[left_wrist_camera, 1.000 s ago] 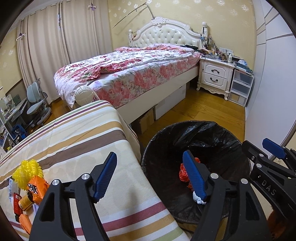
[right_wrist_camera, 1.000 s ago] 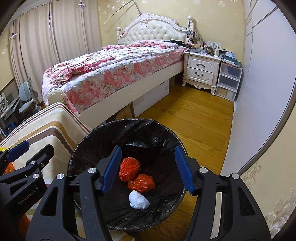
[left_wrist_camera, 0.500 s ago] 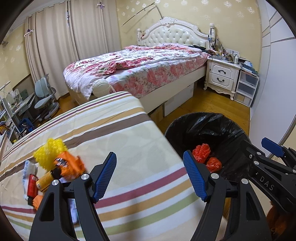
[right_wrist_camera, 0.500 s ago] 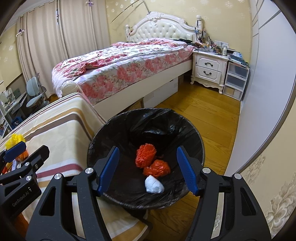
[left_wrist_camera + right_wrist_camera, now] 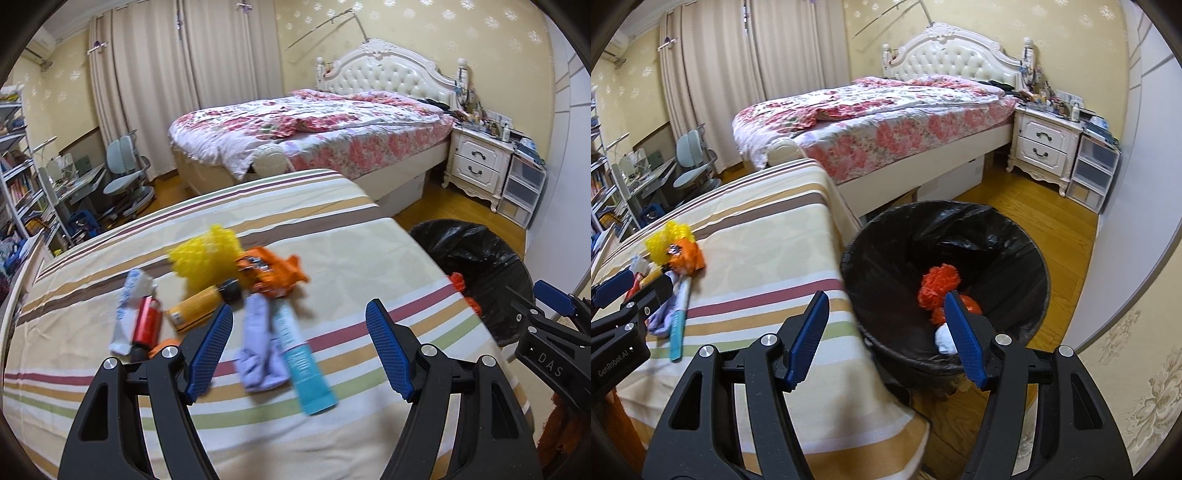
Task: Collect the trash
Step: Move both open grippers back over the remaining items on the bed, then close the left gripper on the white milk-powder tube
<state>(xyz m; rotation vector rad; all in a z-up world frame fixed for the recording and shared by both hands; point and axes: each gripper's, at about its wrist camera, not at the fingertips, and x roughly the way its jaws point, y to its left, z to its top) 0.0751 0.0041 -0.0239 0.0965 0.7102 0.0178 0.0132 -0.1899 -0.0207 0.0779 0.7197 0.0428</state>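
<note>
A pile of trash lies on the striped tablecloth (image 5: 369,266): a yellow foam net (image 5: 207,254), an orange wrapper (image 5: 271,273), a yellow bottle (image 5: 199,304), a red can (image 5: 147,325), a white wrapper (image 5: 127,306), a lilac cloth (image 5: 258,350) and a teal tube (image 5: 303,358). My left gripper (image 5: 299,347) is open and empty, above the cloth and tube. The black-lined bin (image 5: 945,288) beside the table holds orange net balls (image 5: 940,282) and a white wad (image 5: 943,339). My right gripper (image 5: 886,336) is open and empty, over the table edge and bin rim.
A floral bed (image 5: 314,133) stands behind the table, a white nightstand (image 5: 480,166) and plastic drawers (image 5: 524,192) at its right. Desk chairs (image 5: 125,177) and shelves (image 5: 18,177) are at the left. A wall (image 5: 1137,166) runs close on the right of the bin.
Both grippers swung left from over the bin toward the table. The trash pile now sits in front of my left gripper; the bin has shifted right in both views.
</note>
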